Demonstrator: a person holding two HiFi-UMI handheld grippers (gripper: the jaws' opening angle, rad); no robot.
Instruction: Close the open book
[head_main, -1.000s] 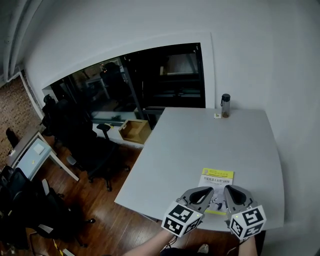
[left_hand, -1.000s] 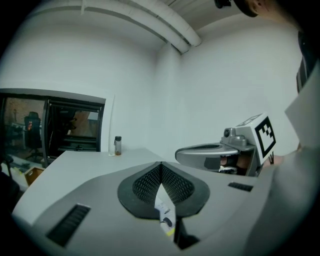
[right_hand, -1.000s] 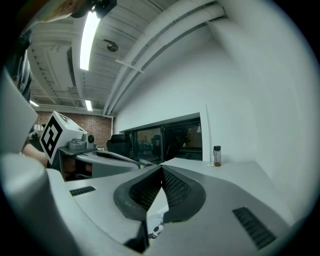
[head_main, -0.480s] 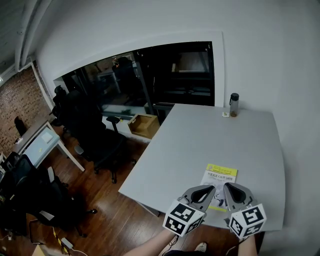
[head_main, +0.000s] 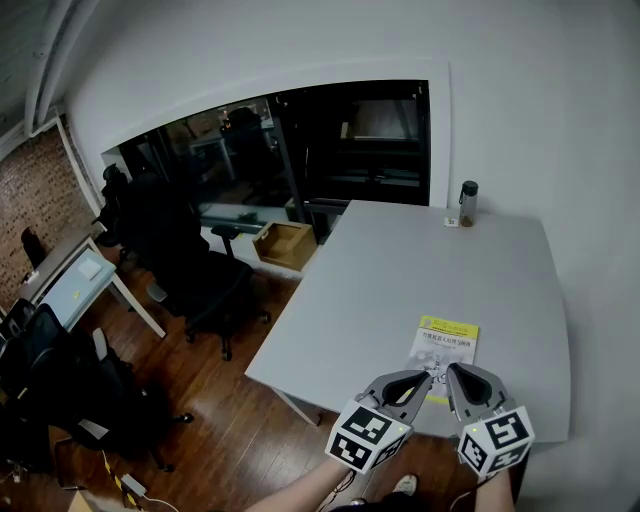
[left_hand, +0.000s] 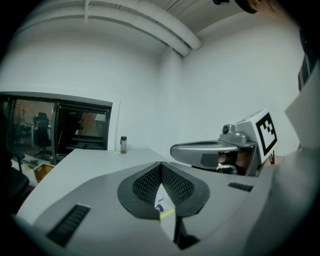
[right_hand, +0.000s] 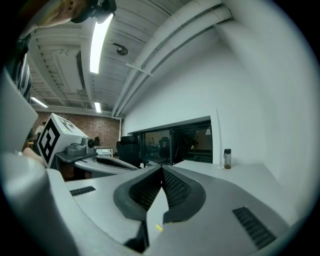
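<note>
At table (head_main: 380, 290) near edge: book (head_main: 446, 343) lies flat, yellow cover up. Looks closed already, so task likely done. Your left gripper (head_main: 426, 378) and right gripper (head_main: 451, 372) hover by it, jaws pinched together, empty. Next: draw clear without nudging book.

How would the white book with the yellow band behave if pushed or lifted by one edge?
The white book with the yellow band looks thin and lies flat, so it is probably light and would likely sag if lifted by one edge. On the smooth grey table, a push would probably slide it rather than tip it.
</note>
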